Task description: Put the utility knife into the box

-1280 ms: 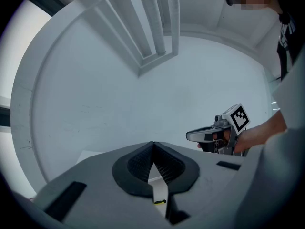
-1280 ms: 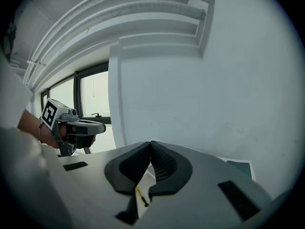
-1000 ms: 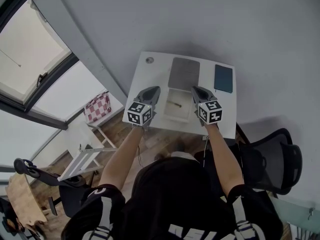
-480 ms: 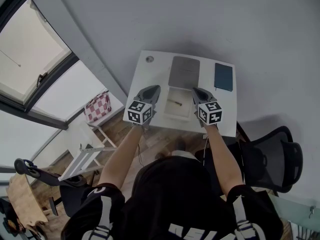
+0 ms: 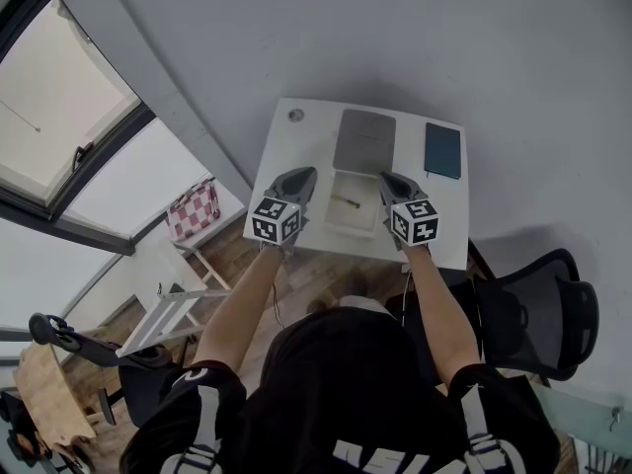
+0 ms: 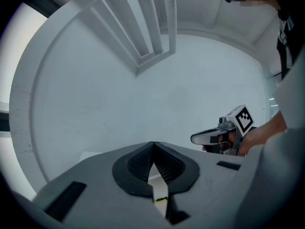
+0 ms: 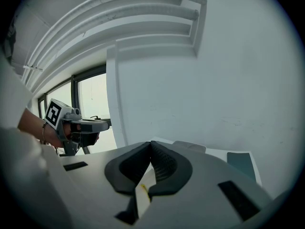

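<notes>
Near the middle of the table stands an open white box; the knife lies inside it (a thin dark sliver with a touch of yellow); the left gripper hovers over the box's left edge and the right gripper over its right edge, each with jaws pressed together on nothing; a grey lid lies behind the box by the far edge; a dark notebook lies at the far right corner

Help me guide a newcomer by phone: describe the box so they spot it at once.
Find the white table by the grey wall. At its near middle, between the left tool and right tool, sits the box. It alone is an open white tray with a slim knife inside; the grey pad and teal book behind are flat.
</notes>
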{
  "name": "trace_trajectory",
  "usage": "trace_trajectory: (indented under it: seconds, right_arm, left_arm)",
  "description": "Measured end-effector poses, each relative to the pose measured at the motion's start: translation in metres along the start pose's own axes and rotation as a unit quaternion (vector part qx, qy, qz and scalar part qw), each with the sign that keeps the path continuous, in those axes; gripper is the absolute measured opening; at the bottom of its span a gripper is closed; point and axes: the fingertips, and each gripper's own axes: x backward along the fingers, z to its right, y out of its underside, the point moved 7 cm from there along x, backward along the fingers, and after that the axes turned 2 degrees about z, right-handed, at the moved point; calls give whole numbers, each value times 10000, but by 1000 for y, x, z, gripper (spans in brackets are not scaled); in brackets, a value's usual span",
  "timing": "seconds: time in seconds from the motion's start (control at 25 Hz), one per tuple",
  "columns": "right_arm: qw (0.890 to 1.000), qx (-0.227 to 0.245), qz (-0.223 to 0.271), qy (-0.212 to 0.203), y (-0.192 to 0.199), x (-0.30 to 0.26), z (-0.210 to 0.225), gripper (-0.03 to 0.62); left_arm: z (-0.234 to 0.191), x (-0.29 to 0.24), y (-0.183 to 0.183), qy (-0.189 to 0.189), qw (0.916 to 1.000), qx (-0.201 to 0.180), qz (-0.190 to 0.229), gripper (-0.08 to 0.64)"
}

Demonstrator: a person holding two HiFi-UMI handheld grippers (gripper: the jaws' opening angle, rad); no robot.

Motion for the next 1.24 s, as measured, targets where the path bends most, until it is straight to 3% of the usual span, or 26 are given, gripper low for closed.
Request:
trace_trajectory:
  seconds: [1.24]
  right_arm:
    - [9996, 91, -260, -104, 5, -24, 14, 15]
  left_arm:
    - [-18, -14, 10, -34, 9998, 132, -117, 25]
